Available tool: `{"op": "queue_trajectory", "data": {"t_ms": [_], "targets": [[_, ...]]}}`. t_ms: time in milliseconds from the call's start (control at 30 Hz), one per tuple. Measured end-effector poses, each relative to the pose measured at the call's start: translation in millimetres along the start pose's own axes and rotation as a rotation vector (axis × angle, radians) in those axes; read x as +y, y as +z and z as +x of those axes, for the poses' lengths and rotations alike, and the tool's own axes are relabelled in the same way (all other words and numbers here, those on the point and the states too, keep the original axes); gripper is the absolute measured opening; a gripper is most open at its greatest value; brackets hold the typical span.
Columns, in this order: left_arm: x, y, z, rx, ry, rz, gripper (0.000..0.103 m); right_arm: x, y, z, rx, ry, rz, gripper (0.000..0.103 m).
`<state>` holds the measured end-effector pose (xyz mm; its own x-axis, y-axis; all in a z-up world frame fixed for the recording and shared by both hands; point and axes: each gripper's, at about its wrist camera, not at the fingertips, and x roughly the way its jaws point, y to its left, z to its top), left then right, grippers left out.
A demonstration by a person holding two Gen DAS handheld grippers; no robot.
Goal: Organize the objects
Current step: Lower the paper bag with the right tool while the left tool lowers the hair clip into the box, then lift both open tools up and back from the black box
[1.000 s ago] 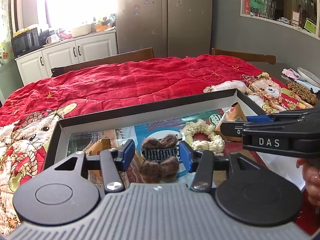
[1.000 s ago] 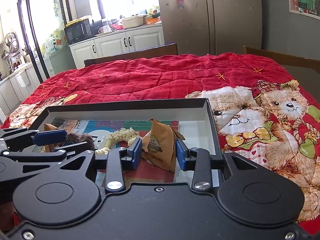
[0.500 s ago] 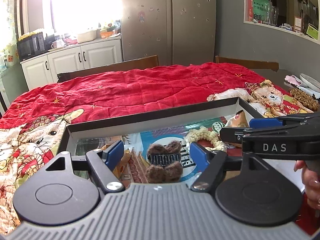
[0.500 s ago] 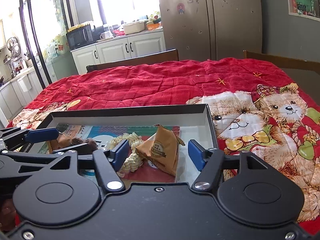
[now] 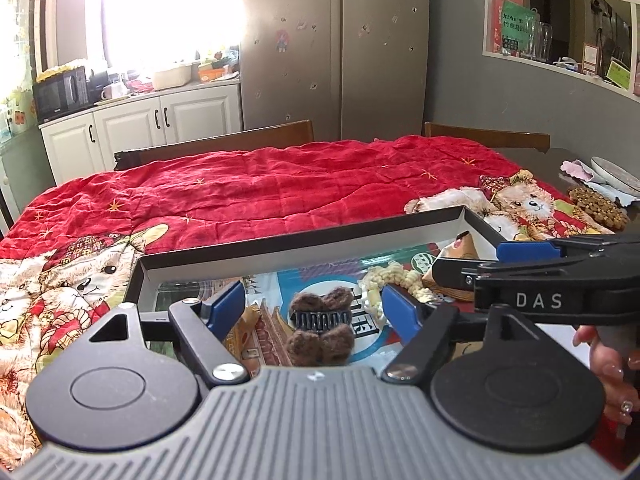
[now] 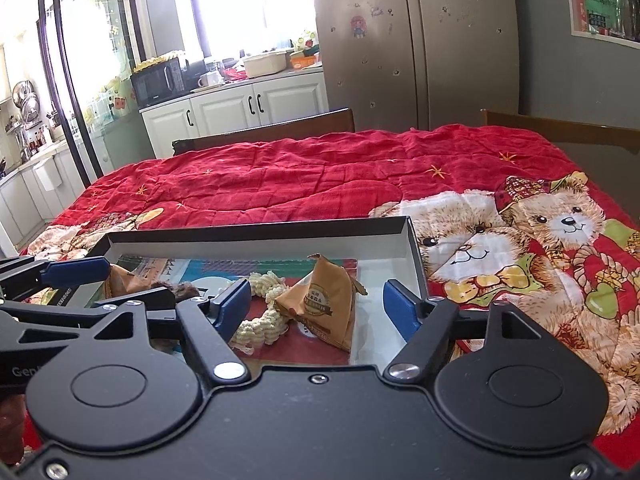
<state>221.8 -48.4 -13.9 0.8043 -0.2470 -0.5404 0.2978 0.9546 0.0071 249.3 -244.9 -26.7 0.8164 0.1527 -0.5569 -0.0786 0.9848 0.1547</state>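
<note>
A shallow black tray [image 5: 304, 240] with white inner walls lies on the red quilt. In it a brown fuzzy hair clip [image 5: 322, 326] with black teeth rests between the spread blue pads of my left gripper [image 5: 314, 308], which is open and clear of the clip. A cream braided ring [image 6: 262, 320] and a tan triangular packet [image 6: 324, 304] lie further right in the tray [image 6: 260, 234]. My right gripper [image 6: 318, 304] is opening, the packet lying free between its pads. Each gripper shows in the other's view, right gripper [image 5: 524, 250] and left gripper [image 6: 76, 270].
A red bear-print quilt [image 6: 320, 176] covers the table. Wooden chair backs [image 5: 224, 146] stand along its far side. A brown beaded mat [image 5: 596, 206] and a plate [image 5: 612, 172] lie at the table's right end. A hand [image 5: 608, 364] grips the right gripper's handle.
Both grippers' jaws have spread wide. The right pads have come off the tan packet, which now lies tilted in the tray. The left pads have drawn away from the brown clip.
</note>
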Motion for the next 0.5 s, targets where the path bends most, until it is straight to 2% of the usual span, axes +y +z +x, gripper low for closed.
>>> {"op": "queue_trajectory", "data": {"t_ms": [267,500], "targets": [[-1,4,-12,-0.018,-0.012,-0.009,0.087,-2,3,-14,-0.032,-0.019,0.005,0.085],[-6,6,-24,-0.038,-0.006,0.021,0.088,-1,5,-25,-0.051,-0.012,0.009,0.086]]}}
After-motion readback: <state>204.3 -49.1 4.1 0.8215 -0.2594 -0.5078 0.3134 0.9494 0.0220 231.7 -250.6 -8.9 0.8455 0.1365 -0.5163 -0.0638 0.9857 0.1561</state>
